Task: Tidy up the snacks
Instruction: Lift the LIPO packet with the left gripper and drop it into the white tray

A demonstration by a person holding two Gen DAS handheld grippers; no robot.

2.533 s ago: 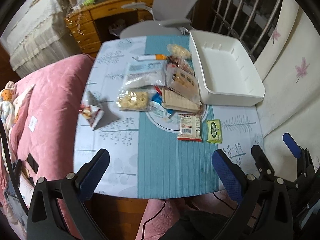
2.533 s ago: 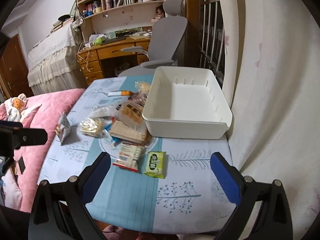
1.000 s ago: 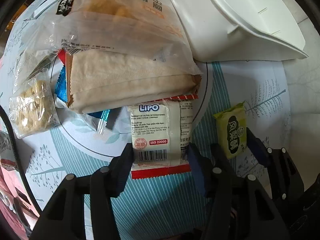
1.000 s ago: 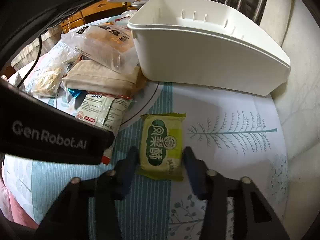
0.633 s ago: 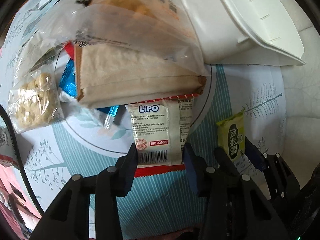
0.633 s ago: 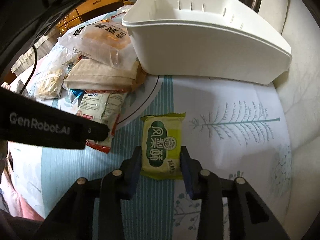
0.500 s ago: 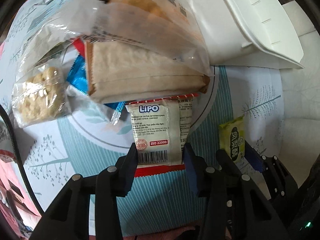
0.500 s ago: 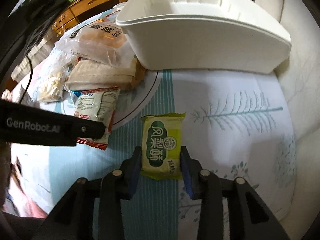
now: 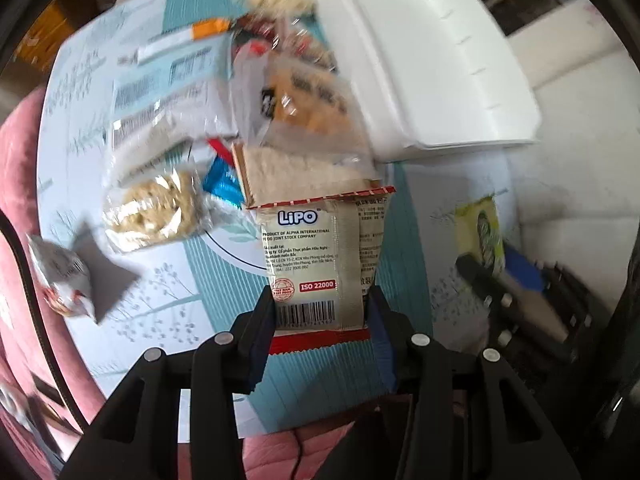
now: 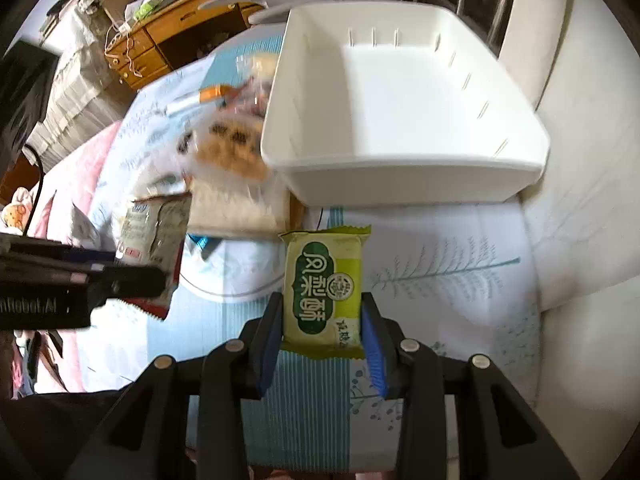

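My left gripper [image 9: 322, 316] is shut on a beige Lipo biscuit packet [image 9: 320, 256] with red edges and holds it above the table. My right gripper [image 10: 322, 324] is shut on a green snack packet [image 10: 324, 284], also lifted off the table; it shows at the right of the left wrist view [image 9: 480, 236]. The white plastic bin [image 10: 404, 160] stands empty at the far right of the table, beyond both grippers. The Lipo packet also shows at the left of the right wrist view [image 10: 156, 232].
A pile of snacks lies left of the bin: a clear bag of cookies [image 9: 308, 100], a brown cracker pack [image 9: 304, 172], a rice-puff bag [image 9: 156, 212], a silver triangular pack [image 9: 60, 276]. A pink bed [image 9: 16, 184] borders the table's left; a wall is at the right.
Both grippers closed on their packets and lifted them off the table. The view has pulled up and back, so the bin's inside now shows.
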